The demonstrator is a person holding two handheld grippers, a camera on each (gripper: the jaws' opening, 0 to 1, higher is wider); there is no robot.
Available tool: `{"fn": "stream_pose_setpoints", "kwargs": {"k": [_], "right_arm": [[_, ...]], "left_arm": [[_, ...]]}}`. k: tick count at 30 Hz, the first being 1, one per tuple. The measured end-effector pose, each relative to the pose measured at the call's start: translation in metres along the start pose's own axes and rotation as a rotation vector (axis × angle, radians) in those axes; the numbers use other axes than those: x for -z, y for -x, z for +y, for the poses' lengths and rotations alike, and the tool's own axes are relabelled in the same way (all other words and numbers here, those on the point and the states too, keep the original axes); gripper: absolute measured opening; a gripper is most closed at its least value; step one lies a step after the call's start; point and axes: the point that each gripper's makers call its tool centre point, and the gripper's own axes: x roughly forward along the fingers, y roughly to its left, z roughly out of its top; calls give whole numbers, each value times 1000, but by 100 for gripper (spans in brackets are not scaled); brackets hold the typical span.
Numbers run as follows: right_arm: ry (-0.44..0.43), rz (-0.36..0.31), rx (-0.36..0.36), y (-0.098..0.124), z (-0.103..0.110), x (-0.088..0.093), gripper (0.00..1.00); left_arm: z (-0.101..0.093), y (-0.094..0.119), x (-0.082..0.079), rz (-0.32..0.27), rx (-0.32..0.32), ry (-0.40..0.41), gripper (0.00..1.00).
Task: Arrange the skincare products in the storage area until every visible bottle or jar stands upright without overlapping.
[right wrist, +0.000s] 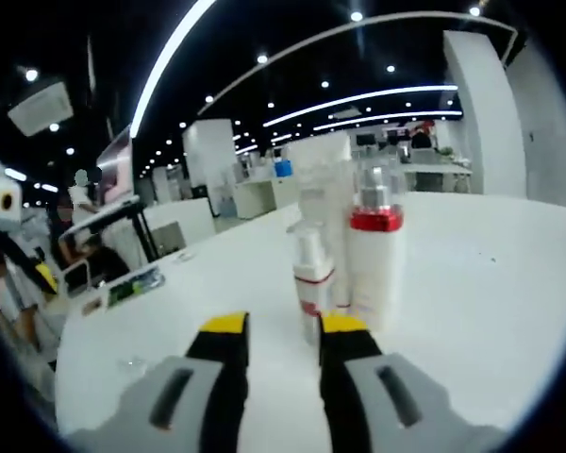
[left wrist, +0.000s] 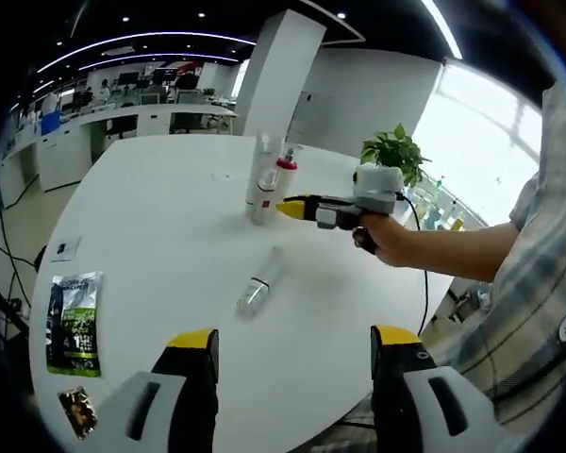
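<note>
1. Three white upright bottles (left wrist: 266,179) cluster far on the round white table (left wrist: 170,255); one clear bottle (left wrist: 258,285) lies nearer.
2. Right gripper (right wrist: 274,328), jaws spread, stands just before them.
3. Left gripper (left wrist: 292,342) hangs spread, empty.
4. One green packet (left wrist: 74,324) lies left.

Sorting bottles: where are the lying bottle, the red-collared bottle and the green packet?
Lying bottle (left wrist: 257,287), left gripper view, its clear body.
Red-collared bottle (right wrist: 374,274), right gripper view, white body.
Green packet (left wrist: 74,325), left gripper view, front face.
</note>
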Motion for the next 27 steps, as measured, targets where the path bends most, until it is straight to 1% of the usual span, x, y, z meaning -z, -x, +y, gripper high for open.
{"fn": "stream_pose_setpoints", "kwargs": {"k": [1, 2, 3, 4, 6, 7, 8, 9, 10, 13, 14, 15, 16, 17, 18, 19, 20, 21, 22, 23, 24, 25, 26, 27], "right_arm": [[2, 13, -54, 0, 11, 1, 27], [9, 16, -66, 0, 14, 1, 28], [39, 20, -113, -1, 26, 0, 28], [32, 36, -149, -1, 34, 1, 28], [53, 59, -199, -2, 49, 2, 30], [53, 98, -233, -3, 53, 9, 31], [63, 139, -247, -3, 57, 15, 34], [98, 171, -281, -3, 64, 19, 37], [128, 190, -309, -3, 69, 22, 38], [208, 271, -375, -3, 81, 34, 39], [236, 302, -401, -3, 86, 36, 40], [253, 318, -420, -3, 90, 37, 42], [269, 355, -441, -2, 93, 41, 43], [280, 386, -447, -2, 94, 44, 45], [305, 432, -458, -2, 95, 48, 46], [318, 447, -462, -2, 96, 49, 47], [370, 496, -480, -1, 98, 54, 47], [404, 529, -500, 0, 100, 57, 47], [456, 582, -531, 1, 102, 64, 47], [486, 625, -549, 3, 102, 69, 48], [528, 673, -568, 4, 102, 76, 50], [589, 733, -575, 5, 98, 83, 51], [614, 758, -588, 5, 97, 85, 51], [620, 790, -608, 5, 99, 88, 51]], "left_arm": [[-1, -1, 0, 2, 4, -3, 67], [-1, -1, 0, 2, 6, -3, 67], [-2, -1, 0, 1, 10, -5, 67], [-3, -1, -1, -2, 15, -8, 67], [-5, -1, -1, -8, 20, -12, 67], [-5, -1, -1, -13, 23, -10, 67], [-4, -1, 0, -14, 23, -7, 67], [-4, -1, 0, -16, 23, -6, 67], [-2, 0, 0, -23, 24, -5, 67], [3, 4, 1, -40, 26, 7, 67], [5, 5, 2, -43, 29, 14, 67], [7, 5, 3, -43, 30, 17, 67], [9, 5, 4, -42, 33, 18, 67], [12, 5, 4, -42, 38, 20, 66], [14, 4, 4, -43, 40, 22, 66], [17, 4, 2, -46, 43, 24, 66], [18, 4, 1, -47, 44, 24, 66], [22, 6, -2, -54, 42, 27, 66], [25, 7, -7, -72, 38, 34, 66], [27, 8, -10, -90, 37, 44, 66], [28, 9, -13, -103, 40, 57, 66], [31, 10, -14, -109, 44, 72, 66], [34, 10, -13, -111, 44, 75, 66], [37, 10, -13, -115, 44, 76, 66]]}}
